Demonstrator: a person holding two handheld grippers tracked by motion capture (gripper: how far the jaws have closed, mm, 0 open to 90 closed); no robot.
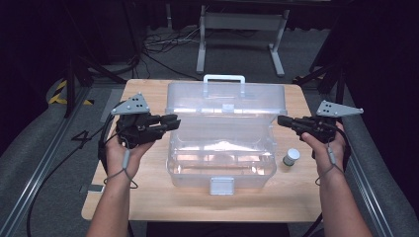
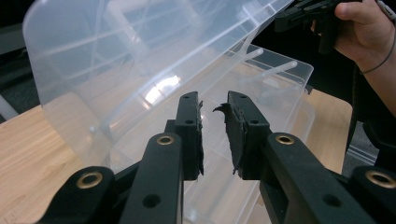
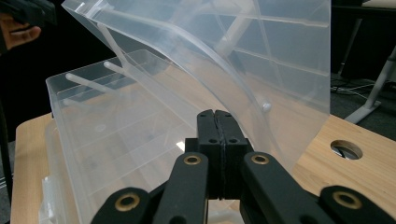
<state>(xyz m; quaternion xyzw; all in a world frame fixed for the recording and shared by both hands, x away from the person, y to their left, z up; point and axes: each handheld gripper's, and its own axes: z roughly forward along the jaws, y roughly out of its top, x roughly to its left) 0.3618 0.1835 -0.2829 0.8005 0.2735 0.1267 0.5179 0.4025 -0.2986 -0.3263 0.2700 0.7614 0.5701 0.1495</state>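
Dark room, cables on floor, wooden table (image 1: 148,195) bearing clear plastic box (image 1: 221,160) at centre, lid (image 1: 226,101) standing raised behind it. Lying just right of box: small capped jar (image 1: 291,157). Left gripper (image 1: 170,122) hovering at box's left edge, jaws narrowly parted, gripping nothing. Right gripper (image 1: 281,120) pressed fully closed, empty, at lid's right edge. Judging lid opened; box seemingly empty, jar not yet picked up.
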